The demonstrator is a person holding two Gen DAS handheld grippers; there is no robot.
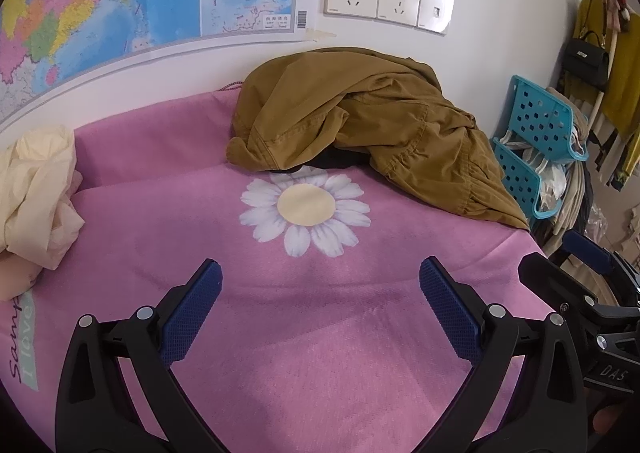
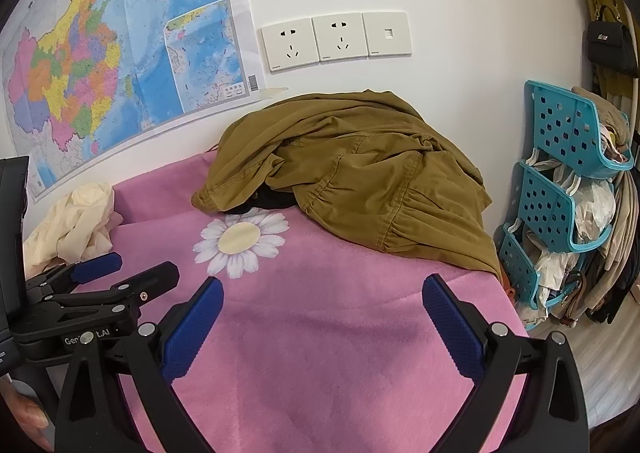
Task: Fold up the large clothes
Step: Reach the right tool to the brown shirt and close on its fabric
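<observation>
A crumpled mustard-brown garment [image 1: 360,125] [image 2: 360,181] lies heaped at the far side of the pink daisy-print cloth [image 1: 320,333] [image 2: 340,353], against the wall, with something black showing under its near edge. My left gripper [image 1: 320,273] hovers open over the pink cloth, well short of the garment, holding nothing. My right gripper [image 2: 322,289] is likewise open and empty above the cloth. In the right wrist view the left gripper [image 2: 124,267] appears at the left, open. The right gripper's blue fingers [image 1: 588,253] show at the right edge of the left wrist view.
A bunched cream cloth [image 1: 36,193] [image 2: 76,221] lies at the left of the surface. Blue plastic stacked baskets [image 1: 540,141] [image 2: 560,173] with bags stand past the right edge. A map [image 2: 120,53] and wall sockets [image 2: 336,39] are on the wall behind.
</observation>
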